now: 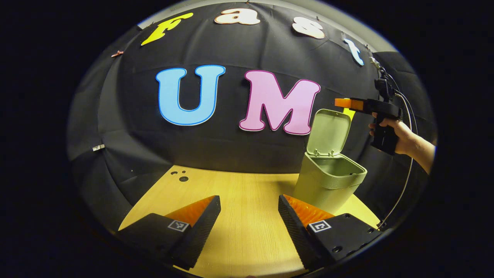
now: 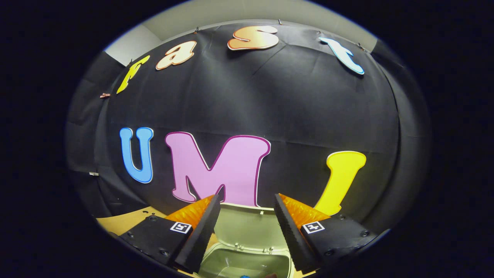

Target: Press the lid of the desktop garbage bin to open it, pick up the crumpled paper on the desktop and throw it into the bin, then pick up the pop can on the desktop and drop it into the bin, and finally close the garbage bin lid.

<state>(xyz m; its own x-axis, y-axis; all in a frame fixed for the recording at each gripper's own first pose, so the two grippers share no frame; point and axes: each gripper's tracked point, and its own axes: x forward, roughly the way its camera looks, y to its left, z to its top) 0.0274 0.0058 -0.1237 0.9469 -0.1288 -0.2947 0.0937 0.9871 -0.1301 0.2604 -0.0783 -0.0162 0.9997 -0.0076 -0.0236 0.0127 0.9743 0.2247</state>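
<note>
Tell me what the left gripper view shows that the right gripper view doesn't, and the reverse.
Left gripper view alone: the bin's whole outside standing on the wooden table, and the right gripper, held by a hand, level with the top of the raised lid.

Right gripper view alone: a look down into the bin, with something small and blue at the bottom edge.

Shared: the bin with its lid up, the table, and open grippers.

In the right gripper view the pale green plastic bin is cut off by the bottom edge; a small blue thing inside cannot be identified.

In the left gripper view the person's forearm is cut off at the right edge.
</note>
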